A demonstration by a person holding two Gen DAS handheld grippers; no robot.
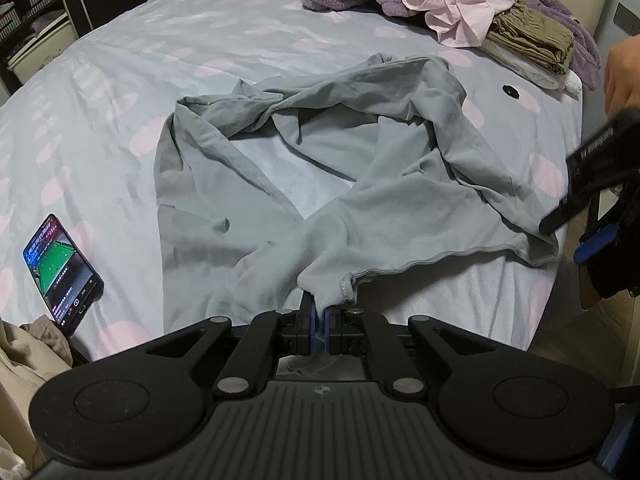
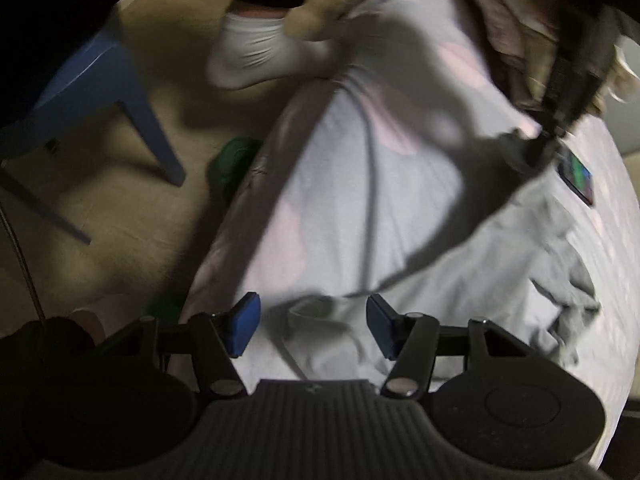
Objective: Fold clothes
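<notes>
- The crumpled grey cotton garment [image 1: 320,168] lies spread on the bed's pale-blue sheet with pink blotches [image 1: 120,80], near its right edge.
- The left claw [image 1: 320,320] is pressed together, pinching the garment's near hem corner.
- The right claw [image 2: 312,330] is spread — blue pads [image 2: 242,330] apart, hovering over the garment's edge, gripping nothing.
- A lit black smartphone [image 1: 60,268] lies at near left.
- Far right — a heap of pink, purple and olive clothes [image 1: 460,4].

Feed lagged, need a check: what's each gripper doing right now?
Left gripper: shut on the grey garment.
Right gripper: open, holding nothing, above the garment's edge.
</notes>
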